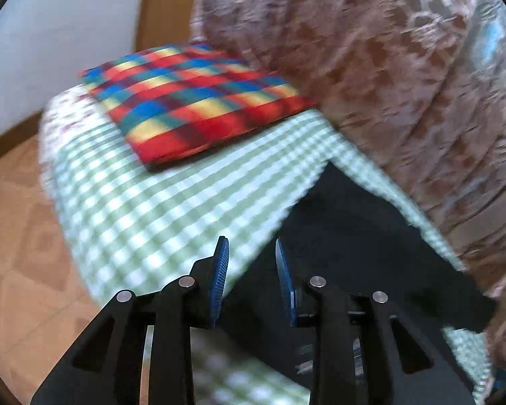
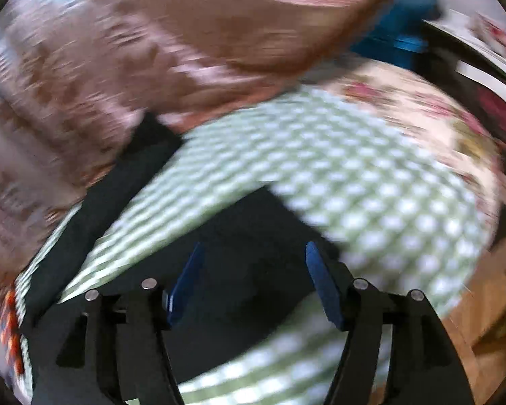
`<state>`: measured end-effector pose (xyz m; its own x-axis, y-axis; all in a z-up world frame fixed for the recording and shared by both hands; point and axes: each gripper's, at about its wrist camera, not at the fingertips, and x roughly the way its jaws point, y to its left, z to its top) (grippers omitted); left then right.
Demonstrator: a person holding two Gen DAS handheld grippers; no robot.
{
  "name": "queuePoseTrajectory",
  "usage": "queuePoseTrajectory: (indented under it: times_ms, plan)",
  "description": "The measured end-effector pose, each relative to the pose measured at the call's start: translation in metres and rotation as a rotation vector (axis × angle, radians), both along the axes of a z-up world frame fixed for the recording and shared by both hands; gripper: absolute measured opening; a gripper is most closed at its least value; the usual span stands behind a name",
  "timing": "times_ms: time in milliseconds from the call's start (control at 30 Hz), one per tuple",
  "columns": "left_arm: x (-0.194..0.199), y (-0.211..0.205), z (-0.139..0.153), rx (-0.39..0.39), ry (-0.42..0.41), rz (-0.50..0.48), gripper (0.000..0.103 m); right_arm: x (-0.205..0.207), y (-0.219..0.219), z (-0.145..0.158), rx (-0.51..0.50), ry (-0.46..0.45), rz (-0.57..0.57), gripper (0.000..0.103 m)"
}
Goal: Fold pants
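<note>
While both my claws hang parted, the black pants (image 1: pixel 371 236) lie on the green checked cover (image 1: pixel 134 209).
Left gripper (image 1: pixel 251 253) gapes narrowly, empty, over the pants' edge; right gripper (image 2: pixel 253 256) stands wider, gripping nothing, above dark cloth.

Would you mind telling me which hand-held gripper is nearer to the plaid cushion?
Left. The left hand-held gripper faces the plaid cushion across the checked cover. From the right hand-held gripper, only a sliver of it shows, far to one side.
</note>
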<state>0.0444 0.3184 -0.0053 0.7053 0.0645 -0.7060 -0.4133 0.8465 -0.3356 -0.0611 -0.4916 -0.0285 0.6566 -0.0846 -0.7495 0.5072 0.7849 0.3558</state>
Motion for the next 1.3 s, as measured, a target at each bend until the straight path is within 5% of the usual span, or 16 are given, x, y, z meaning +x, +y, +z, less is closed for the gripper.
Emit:
queuePoseTrajectory:
  times_ms: [200, 267, 367, 467, 633, 867, 900, 933, 1033, 1300]
  plan:
    - [0.083, -0.038, -0.007, -0.120, -0.020, -0.137, 0.028, 0.071, 0.106, -0.028, 0.069, 0.011, 0.362, 0.071]
    - [0.125, -0.042, -0.019, -0.170, 0.017, -0.149, 0.037, 0.088, 0.138, -0.040, 0.061, 0.038, 0.450, 0.072]
    - [0.179, -0.035, -0.042, -0.273, 0.067, -0.099, 0.049, 0.103, 0.163, -0.052, 0.035, 0.077, 0.512, 0.074]
    - [0.223, -0.027, -0.058, -0.320, 0.114, -0.055, 0.049, 0.115, 0.172, -0.065, 0.034, 0.110, 0.537, 0.078]
    - [0.284, -0.020, -0.080, -0.321, 0.179, 0.000, 0.049, 0.130, 0.174, -0.085, 0.070, 0.153, 0.533, 0.081]
    - [0.337, -0.032, -0.105, -0.228, 0.287, 0.029, 0.047, 0.132, 0.183, -0.090, 0.036, 0.156, 0.547, 0.090]
    - [0.341, -0.037, -0.106, -0.192, 0.297, 0.011, 0.040, 0.132, 0.184, -0.091, 0.029, 0.156, 0.547, 0.090]
    - [0.344, -0.046, -0.105, -0.115, 0.310, -0.016, 0.014, 0.132, 0.185, -0.091, 0.027, 0.157, 0.546, 0.091]
    - [0.332, -0.064, -0.091, -0.024, 0.233, -0.074, 0.007, 0.132, 0.183, -0.091, 0.041, 0.152, 0.541, 0.091]
    - [0.226, -0.096, -0.005, -0.023, -0.127, -0.300, 0.006, 0.132, 0.183, -0.084, 0.055, 0.137, 0.544, 0.090]
